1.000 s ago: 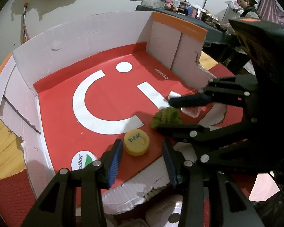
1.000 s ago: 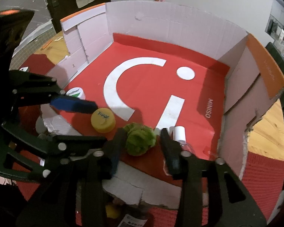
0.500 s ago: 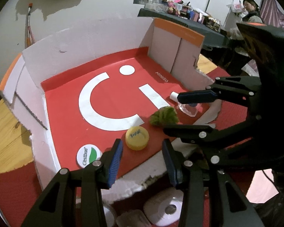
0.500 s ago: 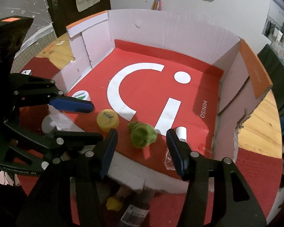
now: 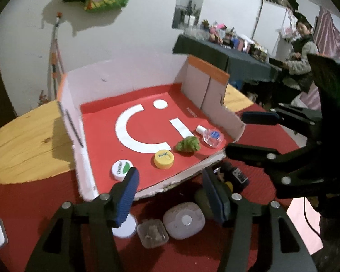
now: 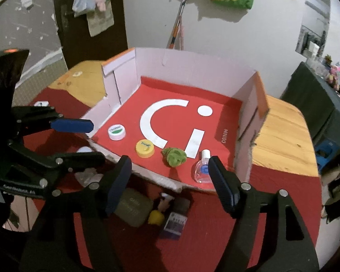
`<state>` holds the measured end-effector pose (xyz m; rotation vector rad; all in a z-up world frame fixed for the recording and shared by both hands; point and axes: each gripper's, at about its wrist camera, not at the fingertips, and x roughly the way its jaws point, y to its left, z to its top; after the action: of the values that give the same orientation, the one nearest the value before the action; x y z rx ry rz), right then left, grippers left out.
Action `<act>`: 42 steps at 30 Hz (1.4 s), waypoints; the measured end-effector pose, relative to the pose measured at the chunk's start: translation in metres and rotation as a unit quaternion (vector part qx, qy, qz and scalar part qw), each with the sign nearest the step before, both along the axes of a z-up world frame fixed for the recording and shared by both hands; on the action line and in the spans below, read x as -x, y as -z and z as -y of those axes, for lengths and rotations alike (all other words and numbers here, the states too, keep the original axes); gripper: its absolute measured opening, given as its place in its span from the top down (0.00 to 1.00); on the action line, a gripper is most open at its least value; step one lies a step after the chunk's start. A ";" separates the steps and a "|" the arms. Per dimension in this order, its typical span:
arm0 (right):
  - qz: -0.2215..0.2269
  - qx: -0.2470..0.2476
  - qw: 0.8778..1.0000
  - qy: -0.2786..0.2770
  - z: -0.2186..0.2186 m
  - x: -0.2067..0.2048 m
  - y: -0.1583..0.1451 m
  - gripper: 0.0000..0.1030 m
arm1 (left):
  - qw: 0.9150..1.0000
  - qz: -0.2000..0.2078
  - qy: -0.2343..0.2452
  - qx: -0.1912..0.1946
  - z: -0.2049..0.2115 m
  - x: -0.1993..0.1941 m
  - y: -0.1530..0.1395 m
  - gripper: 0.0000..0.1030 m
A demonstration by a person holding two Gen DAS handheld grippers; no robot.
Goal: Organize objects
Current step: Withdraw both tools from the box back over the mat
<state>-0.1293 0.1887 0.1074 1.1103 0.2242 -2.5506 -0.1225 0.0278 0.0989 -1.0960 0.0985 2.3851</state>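
Four items lined along box near edge, easy reach; left gripper and right gripper empty, jaws opening, 6 o'clock of box.

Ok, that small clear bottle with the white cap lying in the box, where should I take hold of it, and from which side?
Grip the clear bottle across its flat body, below the white cap. It lies on its side by the box's torn front edge, cap pointing inward, so come from above over that open front; the side wall is close on its right. The right tool is nearest, jaws opening and empty.
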 end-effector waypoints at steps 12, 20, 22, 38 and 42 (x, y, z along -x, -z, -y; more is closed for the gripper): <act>-0.063 0.038 0.995 0.073 -0.023 -0.069 -0.010 0.17 | 0.990 -0.086 -0.106 -0.020 0.028 -0.060 -0.004 0.15; -0.104 0.055 0.986 0.114 -0.027 -0.109 -0.002 0.11 | 0.979 -0.135 -0.148 -0.021 0.031 -0.101 0.001 0.03; -0.120 0.060 0.984 0.118 -0.027 -0.119 0.002 0.11 | 0.976 -0.148 -0.157 -0.015 0.031 -0.108 0.003 0.01; -0.129 0.068 0.980 0.137 -0.020 -0.138 0.046 0.10 | 0.971 -0.145 -0.188 0.001 0.035 -0.127 0.041 0.01; -0.119 0.072 0.980 0.140 -0.022 -0.136 0.052 0.10 | 0.973 -0.135 -0.187 -0.001 0.036 -0.125 0.048 0.01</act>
<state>0.0062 0.2103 0.0553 0.8315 -0.0635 -2.8955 0.0026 -0.0081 0.0508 -0.8398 -0.0189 2.8621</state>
